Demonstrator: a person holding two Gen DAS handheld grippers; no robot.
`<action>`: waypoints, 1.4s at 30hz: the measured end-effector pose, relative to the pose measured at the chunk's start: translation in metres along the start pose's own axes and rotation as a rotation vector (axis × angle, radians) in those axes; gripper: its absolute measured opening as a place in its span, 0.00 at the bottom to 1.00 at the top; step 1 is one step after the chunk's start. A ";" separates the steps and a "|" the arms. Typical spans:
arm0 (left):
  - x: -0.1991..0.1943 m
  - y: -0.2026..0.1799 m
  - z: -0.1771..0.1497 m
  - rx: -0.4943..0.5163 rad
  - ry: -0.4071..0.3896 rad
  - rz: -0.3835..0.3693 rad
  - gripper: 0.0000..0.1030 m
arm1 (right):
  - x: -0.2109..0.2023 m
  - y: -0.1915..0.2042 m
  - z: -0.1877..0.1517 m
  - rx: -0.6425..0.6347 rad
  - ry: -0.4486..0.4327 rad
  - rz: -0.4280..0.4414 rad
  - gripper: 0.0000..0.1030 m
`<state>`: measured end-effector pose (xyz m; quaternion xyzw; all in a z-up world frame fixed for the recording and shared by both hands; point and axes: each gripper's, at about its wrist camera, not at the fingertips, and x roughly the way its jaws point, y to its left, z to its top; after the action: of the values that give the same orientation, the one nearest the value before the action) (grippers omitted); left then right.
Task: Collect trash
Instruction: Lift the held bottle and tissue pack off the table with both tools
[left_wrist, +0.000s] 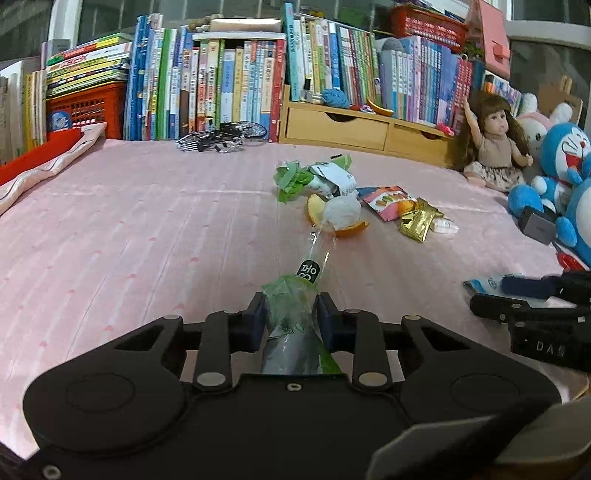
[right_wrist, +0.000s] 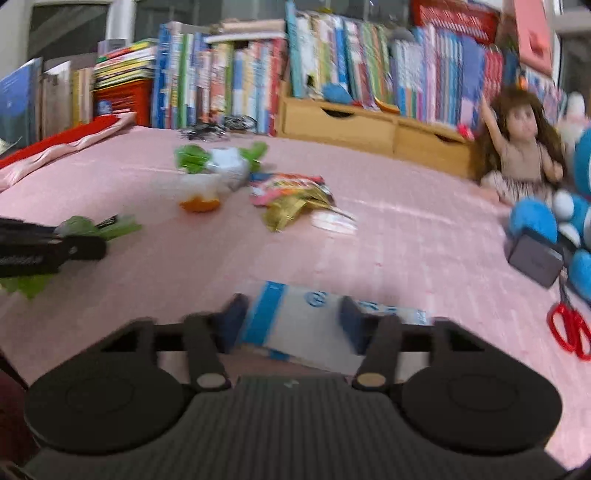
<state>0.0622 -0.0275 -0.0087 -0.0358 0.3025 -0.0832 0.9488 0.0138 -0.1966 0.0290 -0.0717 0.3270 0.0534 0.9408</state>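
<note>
My left gripper (left_wrist: 291, 314) is shut on a green and clear plastic wrapper (left_wrist: 295, 295) that sticks forward over the pink bed (left_wrist: 129, 240). Ahead lies a trash pile: a green wrapper with a white label (left_wrist: 317, 177), orange peel with a white tissue (left_wrist: 341, 216), a colourful snack packet (left_wrist: 388, 199) and a gold wrapper (left_wrist: 417, 221). My right gripper (right_wrist: 291, 319) is open, its fingers on either side of a blue and white packet (right_wrist: 299, 321) lying flat on the bed. That view is blurred. The left gripper (right_wrist: 92, 243) and its green wrapper (right_wrist: 85, 225) show at its left edge.
Rows of books (left_wrist: 240, 81) and a wooden drawer unit (left_wrist: 354, 125) line the back. A doll (left_wrist: 495, 147), blue plush toys (left_wrist: 561, 166) and a grey box (right_wrist: 535, 258) crowd the right; red scissors (right_wrist: 569, 328) lie near it. A folded red and pink cloth (left_wrist: 44, 162) sits left.
</note>
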 end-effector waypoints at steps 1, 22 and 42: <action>-0.002 0.001 0.000 -0.005 -0.003 0.001 0.26 | -0.003 0.005 -0.001 0.002 -0.015 -0.013 0.16; -0.038 0.020 -0.001 -0.071 -0.043 0.001 0.26 | -0.040 -0.051 -0.007 0.686 0.152 0.005 0.97; -0.066 0.026 -0.012 -0.048 -0.124 0.057 0.26 | 0.023 0.004 0.032 0.313 0.170 -0.097 0.57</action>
<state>0.0062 0.0098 0.0159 -0.0552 0.2458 -0.0466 0.9666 0.0505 -0.1860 0.0393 0.0555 0.4058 -0.0500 0.9109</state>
